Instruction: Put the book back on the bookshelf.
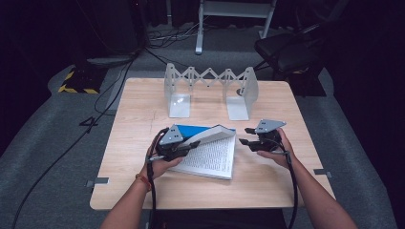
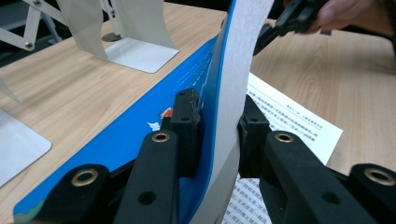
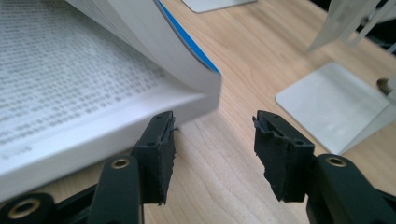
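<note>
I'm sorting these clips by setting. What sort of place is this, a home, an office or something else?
Probably a lab or recording studio rather than a home: a lone wooden table on grey carpet in a dark room, cables trailing over the floor, and only an expandable metal book rack and a blue-covered book set out.

1. The right gripper (image 3: 214,154) has its two black fingers (image 3: 159,154) parted, with bare wooden tabletop (image 3: 243,74) between them.
2. An open book (image 3: 70,84) with printed pages fills the upper left; its page block ends just beside the left finger.
3. A blue cover (image 3: 187,39) edges the lifted, curved sheaf of pages.
4. A grey metal bookend base (image 3: 327,102) lies flat at the right.
</note>
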Demonstrator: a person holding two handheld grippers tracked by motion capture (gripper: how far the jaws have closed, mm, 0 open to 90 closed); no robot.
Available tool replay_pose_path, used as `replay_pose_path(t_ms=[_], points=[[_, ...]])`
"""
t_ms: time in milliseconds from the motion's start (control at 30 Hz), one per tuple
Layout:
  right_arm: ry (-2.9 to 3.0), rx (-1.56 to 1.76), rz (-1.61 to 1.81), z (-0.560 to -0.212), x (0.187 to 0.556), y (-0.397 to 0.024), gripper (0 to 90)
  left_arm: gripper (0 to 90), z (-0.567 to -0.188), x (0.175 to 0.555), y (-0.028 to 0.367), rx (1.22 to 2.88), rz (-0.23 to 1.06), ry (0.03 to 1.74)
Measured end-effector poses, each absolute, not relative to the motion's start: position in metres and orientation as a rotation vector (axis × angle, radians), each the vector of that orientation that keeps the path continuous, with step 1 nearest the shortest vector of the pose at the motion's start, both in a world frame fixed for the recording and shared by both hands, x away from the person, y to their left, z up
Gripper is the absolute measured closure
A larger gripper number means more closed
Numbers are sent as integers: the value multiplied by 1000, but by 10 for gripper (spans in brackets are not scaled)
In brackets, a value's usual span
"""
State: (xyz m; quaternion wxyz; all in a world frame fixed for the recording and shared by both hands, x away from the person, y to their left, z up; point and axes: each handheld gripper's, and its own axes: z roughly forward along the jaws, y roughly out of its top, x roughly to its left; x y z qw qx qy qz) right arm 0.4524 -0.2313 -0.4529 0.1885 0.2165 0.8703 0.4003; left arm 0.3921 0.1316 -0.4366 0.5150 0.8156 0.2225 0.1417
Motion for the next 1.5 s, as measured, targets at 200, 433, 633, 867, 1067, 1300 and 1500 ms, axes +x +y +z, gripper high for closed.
replay_pose_path(t_ms=[200, 433, 633, 867, 1067, 1300, 1500], points=[[2559, 633, 1046, -478, 460, -221, 458, 736, -437, 393, 134, 1950, 323, 542], [2600, 649, 1142, -493, 463, -211, 448, 734, -438, 393, 136, 1940, 312, 545], [2594, 669, 1226, -495, 462, -209, 448, 732, -437, 393, 137, 1932, 308, 543], [2449, 653, 1421, -479, 454, -215, 538, 732, -433, 393, 141, 1878, 293, 558], [2334, 632, 1541, -453, 449, -222, 558, 732, -425, 386, 132, 1833, 262, 524], [2214, 667, 1579, -428, 445, -235, 585, 732, -418, 386, 104, 1833, 231, 457], [2186, 619, 1550, -417, 437, -237, 595, 734, -415, 381, 102, 1872, 248, 447]])
